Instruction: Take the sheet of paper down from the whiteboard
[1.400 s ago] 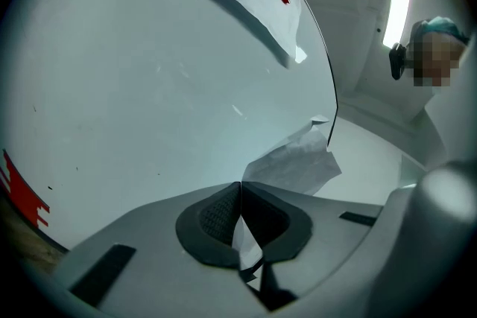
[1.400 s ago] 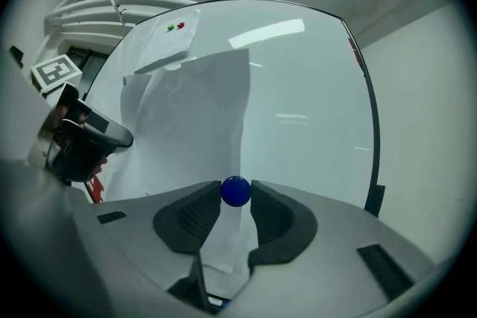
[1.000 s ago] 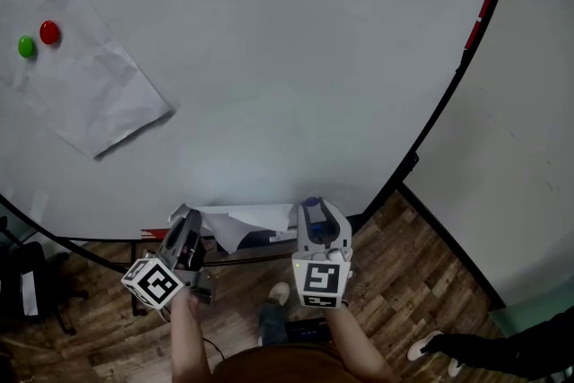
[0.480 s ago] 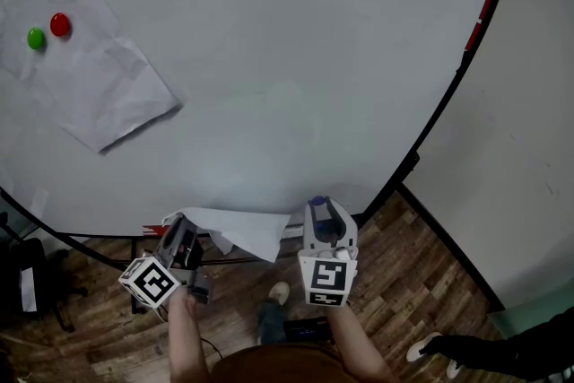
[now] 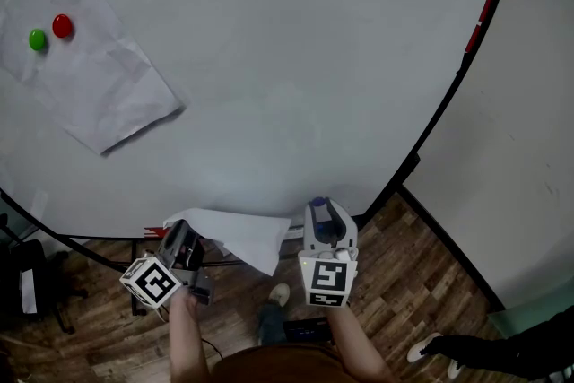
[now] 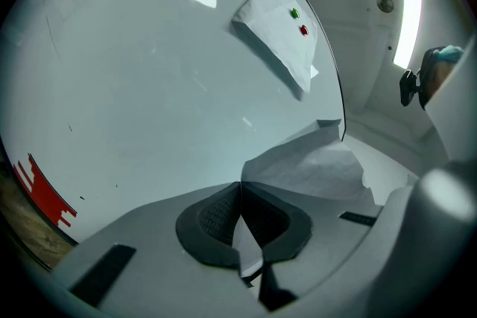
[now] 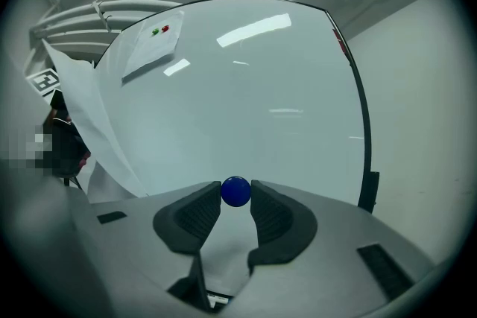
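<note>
A creased white sheet hangs at the upper left of the whiteboard, pinned by a green magnet and a red magnet. In the left gripper view this sheet lies far ahead. My left gripper is shut on the edge of a second, loose sheet, off the board near its lower edge. That held sheet fans out past the pads. My right gripper is level beside it, its pads pressed on a small blue magnet. The held sheet shows at that view's left.
The whiteboard's black frame curves down the right, with red marks near it and a pale wall beyond. Below is wooden floor, with a person's shoe at lower right and dark gear at lower left.
The loose sheet in my left gripper has spread and drooped down to the right, toward the right gripper. Both grippers have barely moved.
</note>
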Motion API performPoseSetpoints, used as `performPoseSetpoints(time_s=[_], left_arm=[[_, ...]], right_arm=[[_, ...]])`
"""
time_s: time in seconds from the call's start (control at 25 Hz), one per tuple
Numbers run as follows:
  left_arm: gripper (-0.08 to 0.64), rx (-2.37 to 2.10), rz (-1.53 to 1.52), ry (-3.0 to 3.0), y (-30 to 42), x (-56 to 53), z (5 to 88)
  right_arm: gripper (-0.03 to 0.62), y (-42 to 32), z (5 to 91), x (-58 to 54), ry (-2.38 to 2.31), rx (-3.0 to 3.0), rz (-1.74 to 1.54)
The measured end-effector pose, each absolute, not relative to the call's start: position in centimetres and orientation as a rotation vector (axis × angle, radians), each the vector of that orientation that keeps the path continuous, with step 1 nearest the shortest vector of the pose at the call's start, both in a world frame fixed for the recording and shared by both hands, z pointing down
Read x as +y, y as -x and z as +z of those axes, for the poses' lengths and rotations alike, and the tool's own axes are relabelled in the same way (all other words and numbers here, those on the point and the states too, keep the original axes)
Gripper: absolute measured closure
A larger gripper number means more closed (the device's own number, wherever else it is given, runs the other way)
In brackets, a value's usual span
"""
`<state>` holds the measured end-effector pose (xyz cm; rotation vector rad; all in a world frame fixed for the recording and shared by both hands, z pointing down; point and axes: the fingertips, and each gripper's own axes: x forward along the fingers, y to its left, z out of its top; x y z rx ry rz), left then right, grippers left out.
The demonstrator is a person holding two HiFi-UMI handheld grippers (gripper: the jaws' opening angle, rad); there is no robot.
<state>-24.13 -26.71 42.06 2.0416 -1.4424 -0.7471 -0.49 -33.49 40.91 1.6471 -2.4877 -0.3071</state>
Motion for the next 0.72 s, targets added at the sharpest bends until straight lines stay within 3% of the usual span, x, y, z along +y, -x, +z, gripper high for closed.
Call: performPoseSetpoints(time_s=[0.72], left_arm=[[0.535,-1.418,-0.753,-2.050,24.5,-27.0,41.9]], right_arm=[[0.456,1.6,41.0,-33.6,-1.619,-2.491,-0.308]])
